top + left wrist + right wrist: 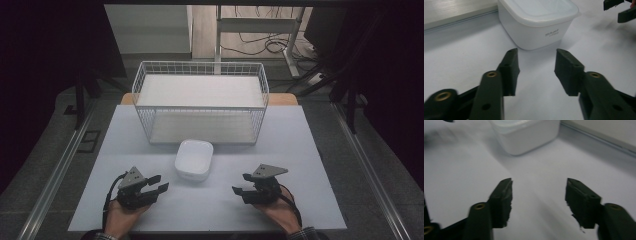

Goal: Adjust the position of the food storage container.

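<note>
The white, round-cornered plastic container with a fitted lid (pixel 194 159) sits on the pale grey table (pixel 300 145), just in front of the white wire basket (pixel 200 102) and between the two tools. Both the left gripper (pixel 156 183) and the right gripper (pixel 238 189) rest near the table's near edge with jaws spread wide, holding nothing. The container lies ahead and inward of each (slightly nearer the left one, I judge), so either reach runs forward toward the middle.

White lidded container (pixel 194 159) on table (pixel 300 200), wire basket (pixel 200 102) behind, grippers flanking
</note>
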Tool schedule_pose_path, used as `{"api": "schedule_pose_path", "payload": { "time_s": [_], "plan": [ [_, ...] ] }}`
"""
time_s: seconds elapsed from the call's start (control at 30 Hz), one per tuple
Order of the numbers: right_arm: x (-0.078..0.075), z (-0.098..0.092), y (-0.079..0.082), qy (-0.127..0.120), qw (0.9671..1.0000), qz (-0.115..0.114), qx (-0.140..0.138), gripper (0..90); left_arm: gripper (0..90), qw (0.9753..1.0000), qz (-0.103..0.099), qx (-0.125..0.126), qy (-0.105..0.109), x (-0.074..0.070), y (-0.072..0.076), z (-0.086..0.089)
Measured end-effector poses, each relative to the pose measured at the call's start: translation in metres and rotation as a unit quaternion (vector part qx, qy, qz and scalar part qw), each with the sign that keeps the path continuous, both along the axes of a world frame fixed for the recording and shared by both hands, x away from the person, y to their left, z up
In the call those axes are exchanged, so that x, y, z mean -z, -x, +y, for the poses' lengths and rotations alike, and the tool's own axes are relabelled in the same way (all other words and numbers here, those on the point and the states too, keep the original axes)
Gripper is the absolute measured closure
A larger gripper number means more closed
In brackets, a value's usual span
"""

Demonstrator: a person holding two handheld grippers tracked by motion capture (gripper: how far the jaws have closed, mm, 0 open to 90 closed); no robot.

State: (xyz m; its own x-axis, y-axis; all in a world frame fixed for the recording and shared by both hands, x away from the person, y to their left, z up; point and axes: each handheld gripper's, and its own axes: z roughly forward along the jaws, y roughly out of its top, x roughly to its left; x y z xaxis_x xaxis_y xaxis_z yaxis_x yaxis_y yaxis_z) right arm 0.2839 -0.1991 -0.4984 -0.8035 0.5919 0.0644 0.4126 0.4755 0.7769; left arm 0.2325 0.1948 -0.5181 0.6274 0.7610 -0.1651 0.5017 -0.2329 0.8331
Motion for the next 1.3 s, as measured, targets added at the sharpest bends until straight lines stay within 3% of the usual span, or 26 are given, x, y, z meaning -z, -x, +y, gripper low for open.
{"api": "schedule_pose_path", "payload": {
  "time_s": [0.17, 0.23, 0.37, 0.47, 0.67, 0.9, 1.03, 1.17, 1.3],
  "plan": [
    [-0.01, 0.01, -0.006, -0.002, 0.9993, -0.018, -0.034, 59.5, 73.5, 0.9998, 0.008, 0.006, -0.014, 0.0, 0.0, -0.009],
    [-0.011, 0.014, -0.011, -0.001, 0.9991, -0.016, -0.038, 68.1, 78.0, 0.9997, 0.01, 0.009, -0.018, 0.0, 0.0, -0.012],
    [-0.011, 0.028, -0.029, 0.025, 0.9987, -0.02, -0.039, 82.1, 85.2, 0.9997, 0.012, 0.017, -0.014, -0.001, 0.0, -0.016],
    [-0.011, 0.037, -0.046, 0.021, 0.999, -0.023, -0.031, 88.5, 88.2, 0.9996, 0.016, 0.022, -0.011, 0.001, -0.001, -0.018],
    [-0.004, 0.056, -0.081, 0.006, 0.9992, -0.039, -0.008, 88.9, 89.8, 0.9995, 0.016, 0.026, -0.01, 0.002, -0.002, -0.017],
    [0.006, 0.074, -0.115, 0.005, 0.9982, -0.057, 0.016, 88.7, 89.8, 0.9993, 0.024, 0.026, 0.014, 0.006, -0.014, -0.024],
    [0.014, 0.081, -0.132, 0.008, 0.9984, -0.048, 0.028, 88.1, 89.8, 0.9993, 0.021, 0.033, 0.001, 0.008, -0.024, -0.036],
    [0.02, 0.088, -0.144, -0.018, 0.9994, -0.029, 0.002, 88.1, 89.7, 0.9992, 0.033, 0.018, -0.01, 0.012, -0.031, -0.039],
    [0.019, 0.095, -0.144, -0.006, 0.999, -0.035, -0.026, 88.5, 89.3, 0.9989, 0.047, -0.002, 0.0, 0.013, -0.036, -0.031]
  ]
}}
